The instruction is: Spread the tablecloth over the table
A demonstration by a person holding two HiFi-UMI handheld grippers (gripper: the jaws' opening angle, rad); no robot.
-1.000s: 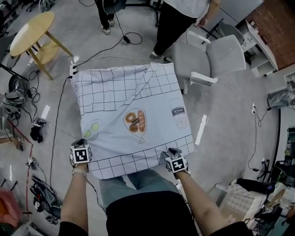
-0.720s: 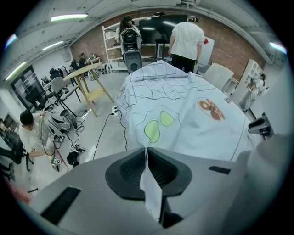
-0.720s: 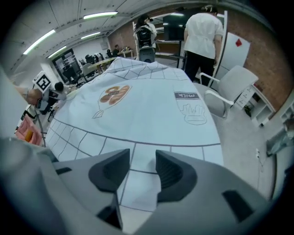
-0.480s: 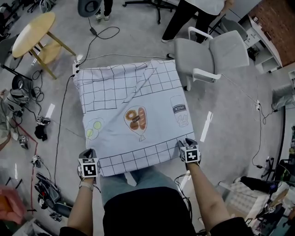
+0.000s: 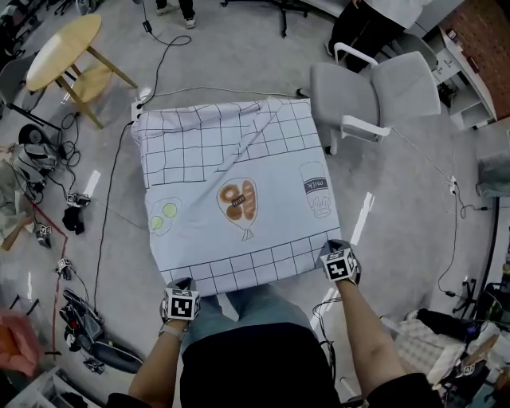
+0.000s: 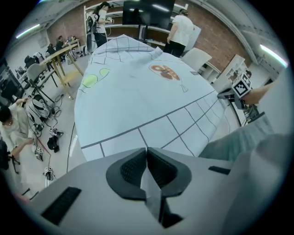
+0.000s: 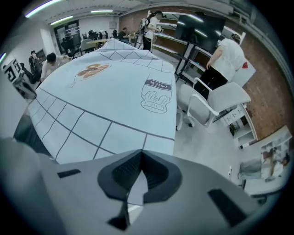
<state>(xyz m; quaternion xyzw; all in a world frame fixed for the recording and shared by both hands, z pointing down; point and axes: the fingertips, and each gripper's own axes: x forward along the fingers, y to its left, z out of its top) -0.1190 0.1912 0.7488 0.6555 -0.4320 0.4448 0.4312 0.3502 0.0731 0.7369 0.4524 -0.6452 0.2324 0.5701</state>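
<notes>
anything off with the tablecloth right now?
Yes. The tablecloth is not flat on its far side: a flap near the middle of the far edge is folded over, and its diagonal crease breaks the grid lines. The near edge looks straight, with its corners pinched in the jaws of the left gripper and right gripper.

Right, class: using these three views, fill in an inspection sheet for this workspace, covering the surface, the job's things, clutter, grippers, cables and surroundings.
Surface: covered by the tablecloth; no bare top shows.
Job's things: tablecloth lies mostly flat, with a rumpled fold at the far right corner.
Clutter: nothing seen on the cloth; bags and loose gear on the floor at left.
Grippers: left gripper and right gripper are each shut on the cloth's near edge, one at each near corner.
Cables: black cable on the floor left of the cloth; power strip by the far left corner.
Surroundings: grey chairs, round wooden table, people standing beyond.
</notes>
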